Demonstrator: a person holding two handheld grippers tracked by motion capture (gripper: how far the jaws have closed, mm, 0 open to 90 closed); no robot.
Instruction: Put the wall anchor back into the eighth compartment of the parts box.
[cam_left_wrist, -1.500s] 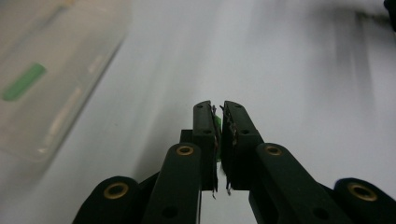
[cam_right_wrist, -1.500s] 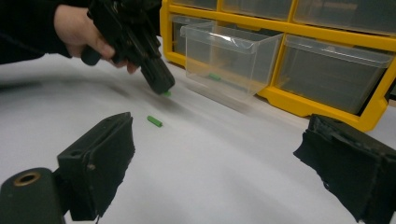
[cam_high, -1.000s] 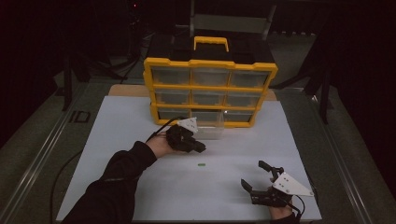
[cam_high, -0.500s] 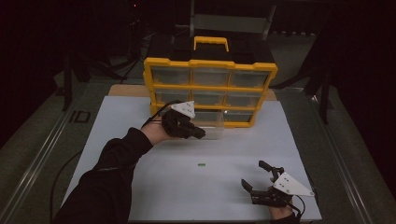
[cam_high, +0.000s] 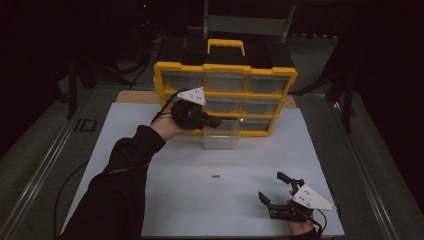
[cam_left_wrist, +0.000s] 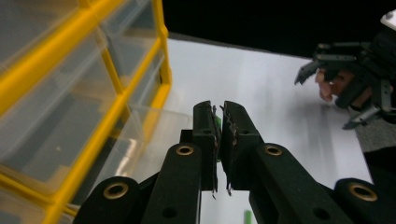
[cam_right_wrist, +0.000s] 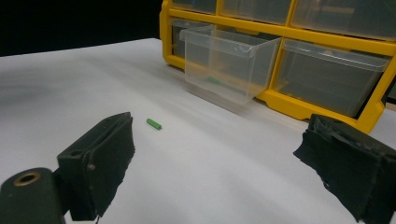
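Right gripper (cam_high: 281, 196): nearest the person, low on the right part of the white mat (cam_high: 165, 200), in the person's right hand. Jaws spread wide, nothing between them. In the right gripper view its two black pads (cam_right_wrist: 100, 161) stand far apart, with bare mat in the gap.

Loose green piece (cam_high: 215, 176): small, rod-shaped, lying flat on the mat near its middle, left of the right gripper and apart from it. In the right gripper view it lies beyond the left pad (cam_right_wrist: 153, 123).

Clear drawer (cam_high: 220, 136): transparent plastic, pulled out from the bottom row of the cabinet, its front standing over the mat. The right gripper view shows a small green item (cam_right_wrist: 214, 80) lying inside it.

Left gripper (cam_high: 216, 121): held in the air above the clear drawer's left rim, in front of the cabinet's lower rows, with the sleeved forearm (cam_high: 130, 165) reaching in from the lower left. Jaws clenched on a small green piece (cam_left_wrist: 217, 123); in the left gripper view a sliver of green shows in the narrow slit between the pads, near the tips (cam_left_wrist: 217, 114).

Drawer cabinet (cam_high: 226, 67): yellow frame with rows of clear drawers, standing at the mat's far edge, yellow handle (cam_high: 226, 45) on top.
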